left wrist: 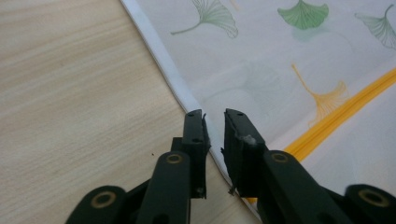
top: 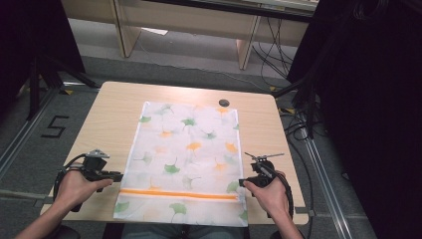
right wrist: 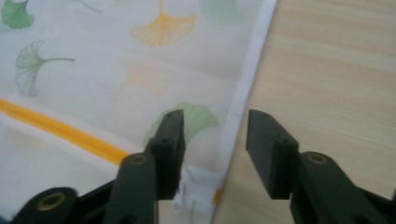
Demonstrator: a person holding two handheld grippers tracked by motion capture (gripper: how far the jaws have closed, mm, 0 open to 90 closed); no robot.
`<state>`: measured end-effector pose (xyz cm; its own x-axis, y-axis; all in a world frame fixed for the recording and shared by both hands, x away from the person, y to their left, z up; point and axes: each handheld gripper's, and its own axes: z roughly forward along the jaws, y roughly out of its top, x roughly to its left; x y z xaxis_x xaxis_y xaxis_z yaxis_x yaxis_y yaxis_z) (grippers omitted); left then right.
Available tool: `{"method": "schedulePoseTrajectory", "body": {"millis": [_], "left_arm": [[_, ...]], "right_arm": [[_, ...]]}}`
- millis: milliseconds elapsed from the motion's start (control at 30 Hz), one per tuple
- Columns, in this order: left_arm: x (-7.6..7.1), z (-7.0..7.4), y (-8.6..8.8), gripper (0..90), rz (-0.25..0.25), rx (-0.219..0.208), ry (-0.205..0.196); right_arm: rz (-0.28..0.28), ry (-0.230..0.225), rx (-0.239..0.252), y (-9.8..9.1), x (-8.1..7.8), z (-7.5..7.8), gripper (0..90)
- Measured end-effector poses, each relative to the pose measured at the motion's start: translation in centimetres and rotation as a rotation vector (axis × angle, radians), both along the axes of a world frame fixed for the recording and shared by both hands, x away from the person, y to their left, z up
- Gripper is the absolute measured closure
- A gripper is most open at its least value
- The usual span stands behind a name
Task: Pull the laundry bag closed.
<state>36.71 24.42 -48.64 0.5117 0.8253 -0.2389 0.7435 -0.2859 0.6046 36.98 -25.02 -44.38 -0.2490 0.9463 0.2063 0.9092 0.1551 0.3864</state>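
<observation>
White fabric pouch printed with green and orange ginkgo leaves (top: 186,154) lay flat mid-table, orange zipper near front edge. Left gripper (left wrist: 214,122) nearly closed astride left hem, grip uncertain. Right gripper (right wrist: 214,128) released, straddling right hem. Lifting or folding not begun

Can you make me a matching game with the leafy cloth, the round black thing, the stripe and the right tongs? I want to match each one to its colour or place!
Things:
1. cloth
2. round black thing
3. stripe
4. right tongs

Matches:
A. orange
B. open, over the cloth's white edge
C. on the table beyond the cloth's far end
D. white with green and orange leaves

Pairs: 1-D, 2-C, 3-A, 4-B
</observation>
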Motion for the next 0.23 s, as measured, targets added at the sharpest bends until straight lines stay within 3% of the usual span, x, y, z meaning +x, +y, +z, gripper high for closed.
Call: {"method": "schedulePoseTrajectory", "body": {"millis": [67,233], "left_arm": [[0.02,0.06,0.14,73.9,0.006,-0.004,-0.016],[0.08,0.03,0.30,65.5,0.024,-0.013,-0.049]], "right_arm": [[0.021,-0.054,-0.030,-0.49,0.18,-0.30,51.8],[0.042,-0.096,-0.012,-1.08,0.25,-0.63,49.7]]}}
